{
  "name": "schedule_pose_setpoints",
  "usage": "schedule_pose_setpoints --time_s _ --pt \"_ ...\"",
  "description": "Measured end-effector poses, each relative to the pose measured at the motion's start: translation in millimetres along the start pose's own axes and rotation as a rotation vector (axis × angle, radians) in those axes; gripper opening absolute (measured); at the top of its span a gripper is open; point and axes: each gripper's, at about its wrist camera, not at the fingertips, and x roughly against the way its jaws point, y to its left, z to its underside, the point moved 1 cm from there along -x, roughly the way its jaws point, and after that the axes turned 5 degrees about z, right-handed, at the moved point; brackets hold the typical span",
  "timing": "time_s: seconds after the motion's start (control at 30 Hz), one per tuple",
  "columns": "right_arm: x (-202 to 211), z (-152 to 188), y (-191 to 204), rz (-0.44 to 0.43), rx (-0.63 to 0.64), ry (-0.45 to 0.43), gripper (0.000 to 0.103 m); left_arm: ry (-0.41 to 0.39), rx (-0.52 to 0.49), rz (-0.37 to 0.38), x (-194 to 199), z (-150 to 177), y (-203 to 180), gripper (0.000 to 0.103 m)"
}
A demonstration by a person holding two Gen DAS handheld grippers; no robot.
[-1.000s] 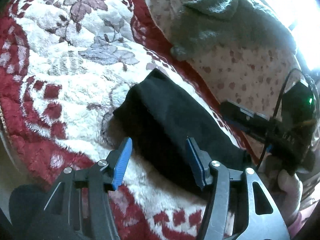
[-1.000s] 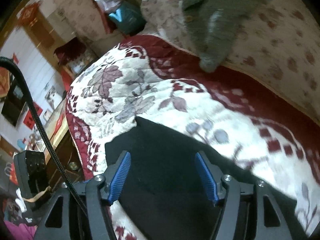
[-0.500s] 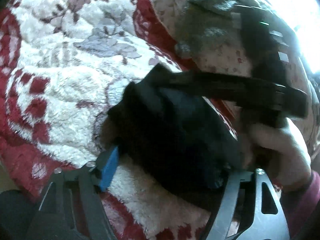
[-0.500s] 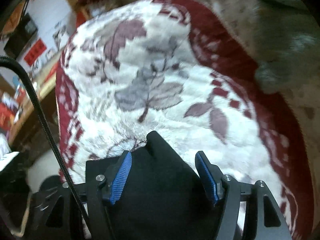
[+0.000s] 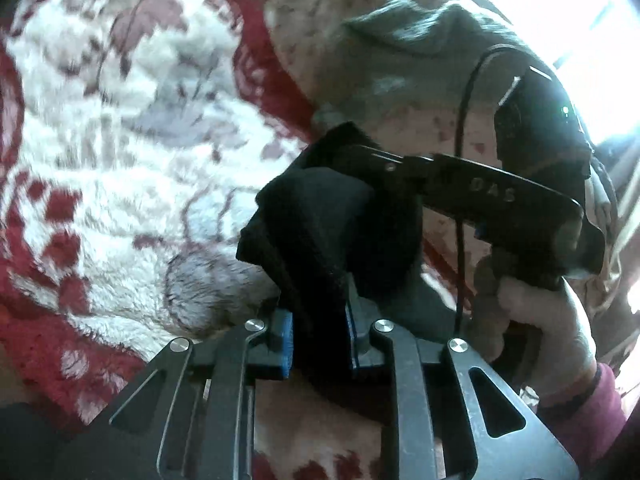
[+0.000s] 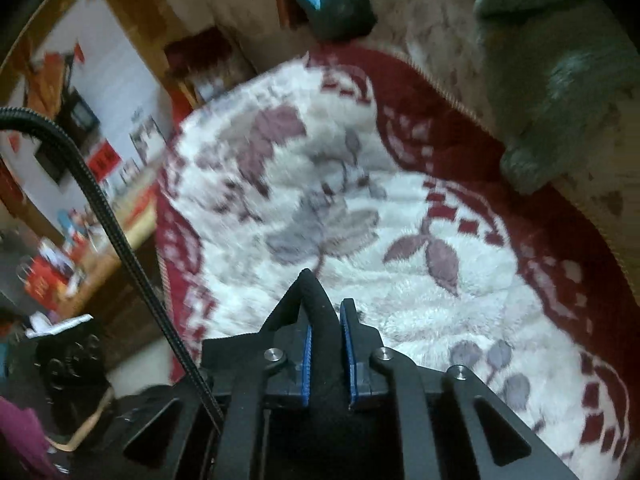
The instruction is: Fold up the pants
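The black pants (image 5: 320, 220) are bunched up and lifted off the red and white floral blanket (image 5: 120, 168). My left gripper (image 5: 318, 344) is shut on one edge of the pants, the cloth pinched between its blue pads. The right gripper's body (image 5: 480, 192) shows in the left wrist view, gripping the far corner of the same cloth, held by a hand. In the right wrist view my right gripper (image 6: 326, 360) is shut on a fold of the black pants (image 6: 316, 304), which stick up between the blue pads above the blanket (image 6: 400, 280).
A grey-green garment (image 5: 420, 52) lies on the beige flowered bedding (image 5: 320, 8) behind the blanket; it also shows in the right wrist view (image 6: 560, 80). The bed's left edge drops toward furniture and a room (image 6: 80, 200). A black cable (image 6: 100, 208) hangs at left.
Both grippers have closed on the pants, which lay flat a second ago. The right gripper has swung across to the pants' far corner and the cloth is now gathered and raised.
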Motion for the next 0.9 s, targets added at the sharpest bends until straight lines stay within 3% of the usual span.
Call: schedule_pose_setpoints --time_s 0.2,0.43,0.63,0.9 --pt "77.6 9.9 -3.4 -0.029 -0.063 -0.148 0.012 -0.041 -0.133 0.054 26.7 0.7 -63.9 0.018" --pt "189.7 52.9 -33.6 -0.018 -0.181 -0.342 0.012 -0.033 -0.312 0.145 34.1 20.2 -147.5 0.018" --pt "255.2 116.3 -72.3 0.012 -0.317 -0.443 0.012 0.043 -0.462 0.212 15.9 63.0 -215.1 0.018" --pt "294.4 209.6 -124.9 0.079 -0.5 -0.497 0.012 0.184 -0.597 0.234 -34.1 136.2 -270.9 0.018"
